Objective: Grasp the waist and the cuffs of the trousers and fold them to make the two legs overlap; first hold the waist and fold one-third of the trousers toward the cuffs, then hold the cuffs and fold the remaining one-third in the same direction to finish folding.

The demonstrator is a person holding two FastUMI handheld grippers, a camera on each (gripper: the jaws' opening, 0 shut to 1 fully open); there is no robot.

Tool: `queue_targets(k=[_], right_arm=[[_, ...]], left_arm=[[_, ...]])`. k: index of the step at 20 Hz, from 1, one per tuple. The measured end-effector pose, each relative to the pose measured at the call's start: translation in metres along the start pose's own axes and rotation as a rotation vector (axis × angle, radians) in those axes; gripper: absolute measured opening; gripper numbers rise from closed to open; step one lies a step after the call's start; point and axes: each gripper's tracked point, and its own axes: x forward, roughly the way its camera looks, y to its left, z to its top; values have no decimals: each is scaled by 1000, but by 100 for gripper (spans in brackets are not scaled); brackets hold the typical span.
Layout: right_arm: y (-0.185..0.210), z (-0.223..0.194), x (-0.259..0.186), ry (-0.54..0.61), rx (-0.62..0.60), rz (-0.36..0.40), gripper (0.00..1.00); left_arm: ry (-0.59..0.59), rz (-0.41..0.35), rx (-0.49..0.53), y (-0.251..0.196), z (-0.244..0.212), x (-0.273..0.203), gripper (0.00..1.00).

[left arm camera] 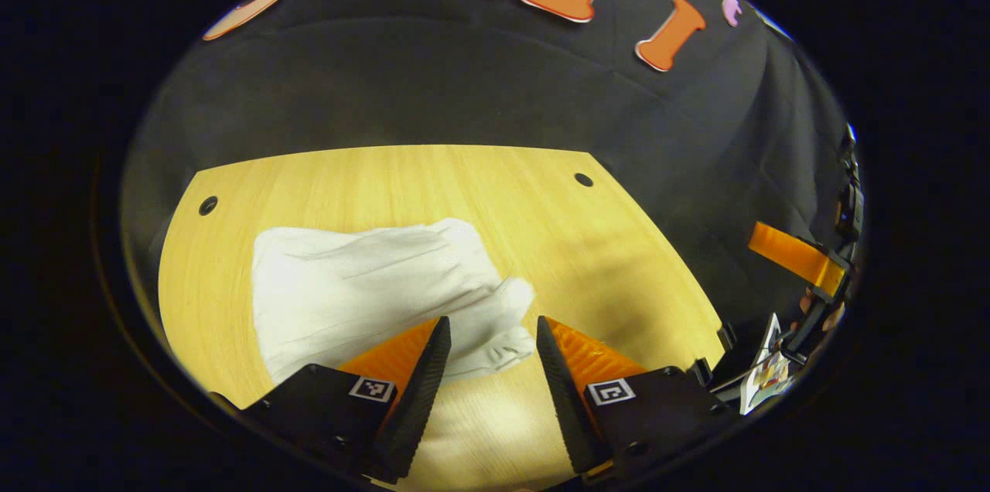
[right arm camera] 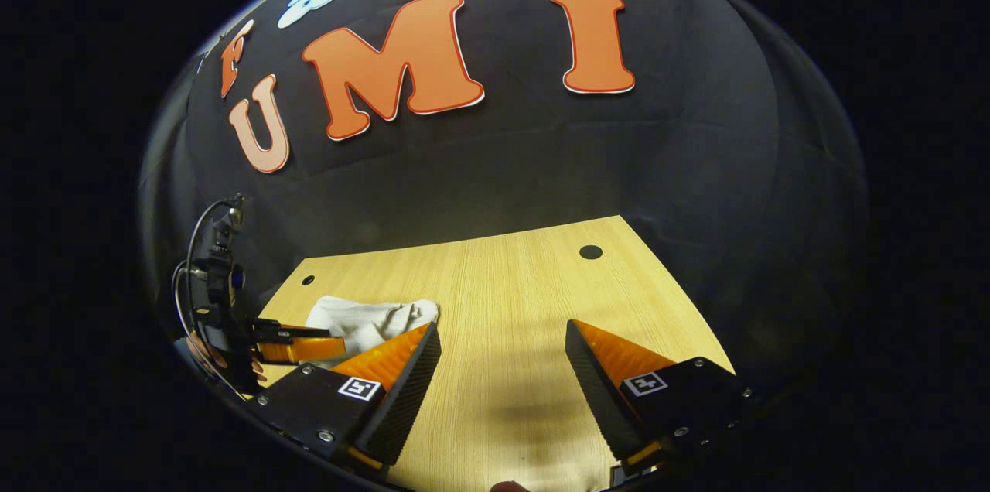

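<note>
**Trousers folded on the table, both grippers held apart above it**

Take the wooden table as your landmark. The white trousers lie on it as a compact folded bundle, toward its left side in the left gripper view, with a smaller rumpled end sticking out toward the table's middle.

Your left gripper hangs over the near edge of the table, its jaws apart, with that rumpled end of the trousers showing in the gap between them. The frame does not let you tell whether either finger touches the cloth.

Your right gripper sits over the bare right part of the table, well apart from the trousers, jaws spread wide with nothing but wood between them.

In the right gripper view the trousers lie near the table's far-left corner, and your left gripper shows just beside them at the table's left edge.
</note>
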Motion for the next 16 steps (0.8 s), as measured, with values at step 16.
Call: queue_targets(k=[16], right_arm=[[105, 73, -20, -273, -224, -20, 98]], left_arm=[[-583, 393, 134, 49, 106, -191, 97]])
